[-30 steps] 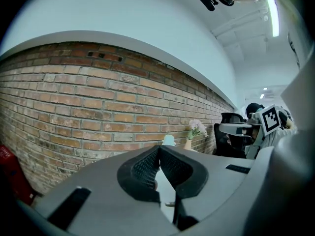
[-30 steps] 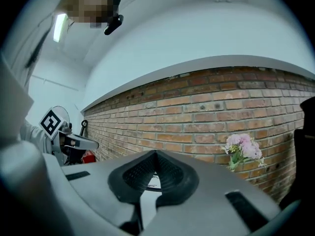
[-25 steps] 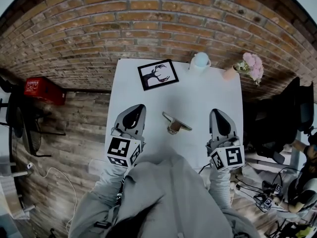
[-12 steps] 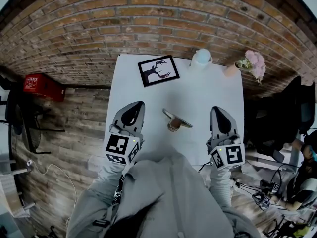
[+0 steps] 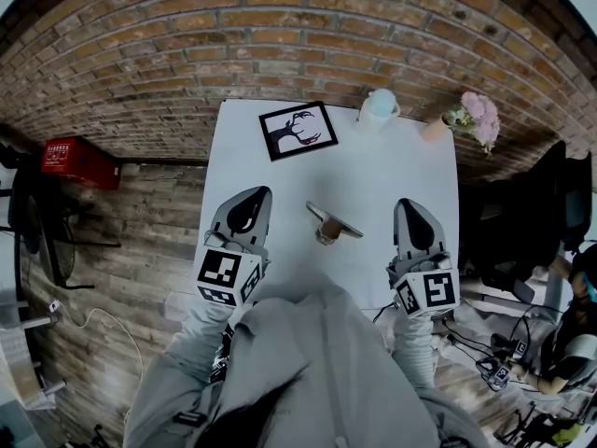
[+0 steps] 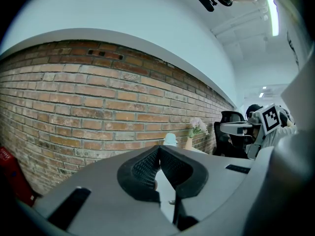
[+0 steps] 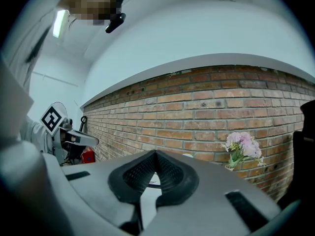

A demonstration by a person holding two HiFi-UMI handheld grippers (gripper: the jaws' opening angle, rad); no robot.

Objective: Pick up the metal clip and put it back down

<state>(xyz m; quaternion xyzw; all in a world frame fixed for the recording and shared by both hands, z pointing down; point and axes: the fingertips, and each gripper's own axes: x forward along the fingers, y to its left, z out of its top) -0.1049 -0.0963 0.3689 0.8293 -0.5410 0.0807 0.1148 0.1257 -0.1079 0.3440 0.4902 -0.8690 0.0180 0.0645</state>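
Mostly | metal clip [image 5: 333, 224]: underside shadowed | table [image 5: 382, 171]: near edge behind person's torso [image 5: 312, 362]

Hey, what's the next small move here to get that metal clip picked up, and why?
Probably open the right tongs: their jaws are shut with nothing between them, as are the left tongs, and the metal clip lies untouched on the table between both.

- I held two grippers: left gripper [image 5: 253, 199] and right gripper [image 5: 410, 209].
- I counted one metal clip [image 5: 332, 224], centre frame.
- Upper frame held one framed picture [image 5: 298, 131], one white cup [image 5: 379, 108] and one pot of pink flowers [image 5: 471, 119].
- One red box [image 5: 78, 163] sat at the left edge.
- There was one white table [image 5: 392, 175].
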